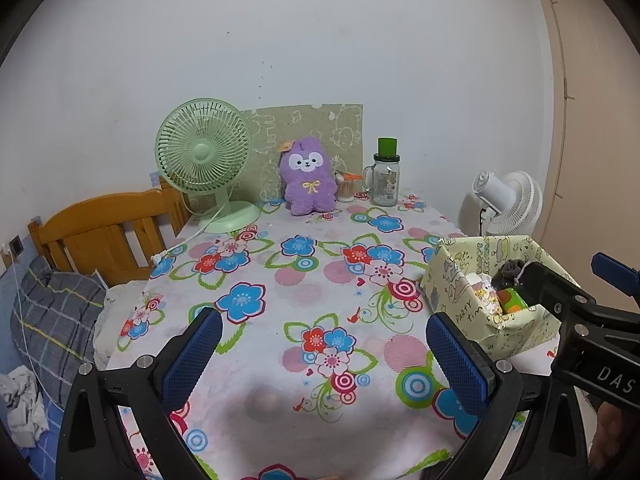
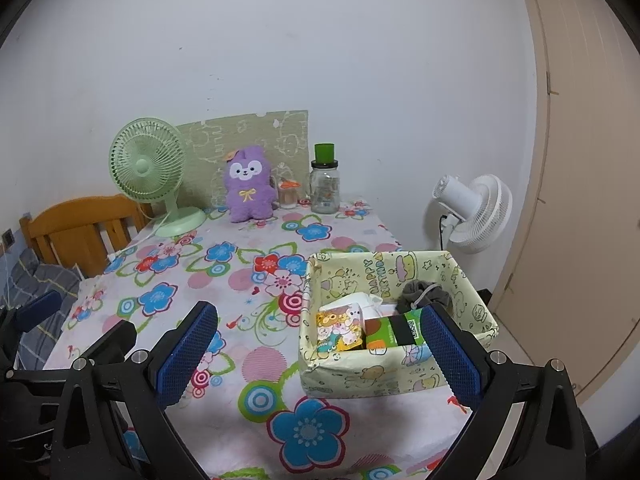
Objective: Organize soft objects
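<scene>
A purple plush toy (image 1: 307,178) stands upright at the far edge of the flowered table (image 1: 280,300), also in the right wrist view (image 2: 249,185). A yellow paper-covered box (image 2: 384,376) sits at the table's right side and holds tissue packs (image 2: 340,326), a green pack (image 2: 394,330) and a grey cloth (image 2: 426,294); it also shows in the left wrist view (image 1: 460,280). My left gripper (image 1: 324,354) is open and empty over the near table. My right gripper (image 2: 320,354) is open and empty, its right finger by the box's near right corner.
A green desk fan (image 1: 204,160) stands at the back left with its cord trailing off the table. A glass jar with green lid (image 1: 386,176) and a small container (image 1: 346,186) stand right of the plush. A white fan (image 2: 476,212) stands beyond the table. A wooden bed frame (image 1: 104,232) is left.
</scene>
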`<state>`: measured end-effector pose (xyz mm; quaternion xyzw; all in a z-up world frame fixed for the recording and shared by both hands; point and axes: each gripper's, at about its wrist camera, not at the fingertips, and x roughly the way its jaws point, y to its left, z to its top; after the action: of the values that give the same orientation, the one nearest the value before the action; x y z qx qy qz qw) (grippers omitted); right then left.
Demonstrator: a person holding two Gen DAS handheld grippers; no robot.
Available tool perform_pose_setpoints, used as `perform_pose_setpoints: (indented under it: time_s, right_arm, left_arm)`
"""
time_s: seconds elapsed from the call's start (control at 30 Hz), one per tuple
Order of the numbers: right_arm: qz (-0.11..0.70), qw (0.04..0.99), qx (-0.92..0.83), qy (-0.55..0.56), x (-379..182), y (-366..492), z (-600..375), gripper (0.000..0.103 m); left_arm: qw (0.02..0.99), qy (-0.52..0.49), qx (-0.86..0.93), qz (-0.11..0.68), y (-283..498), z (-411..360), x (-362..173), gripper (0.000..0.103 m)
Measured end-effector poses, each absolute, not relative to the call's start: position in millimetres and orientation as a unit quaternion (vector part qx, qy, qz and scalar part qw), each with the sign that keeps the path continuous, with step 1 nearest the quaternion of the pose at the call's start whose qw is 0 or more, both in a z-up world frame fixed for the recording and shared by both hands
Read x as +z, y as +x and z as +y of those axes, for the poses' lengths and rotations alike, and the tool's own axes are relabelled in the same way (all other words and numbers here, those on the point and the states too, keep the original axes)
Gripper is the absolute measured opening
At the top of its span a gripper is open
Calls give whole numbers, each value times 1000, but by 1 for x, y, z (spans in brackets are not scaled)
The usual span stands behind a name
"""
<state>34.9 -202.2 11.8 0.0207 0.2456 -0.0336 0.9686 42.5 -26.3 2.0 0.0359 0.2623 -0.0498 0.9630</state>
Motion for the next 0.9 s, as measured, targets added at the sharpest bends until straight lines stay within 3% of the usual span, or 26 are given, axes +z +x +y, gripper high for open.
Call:
perform_pose_setpoints:
  time_s: [0.9]
  right_arm:
    - [253, 966, -45, 10, 9, 56, -206, 102]
  left_arm:
    - [966, 30, -42, 253, 64, -22, 9, 103]
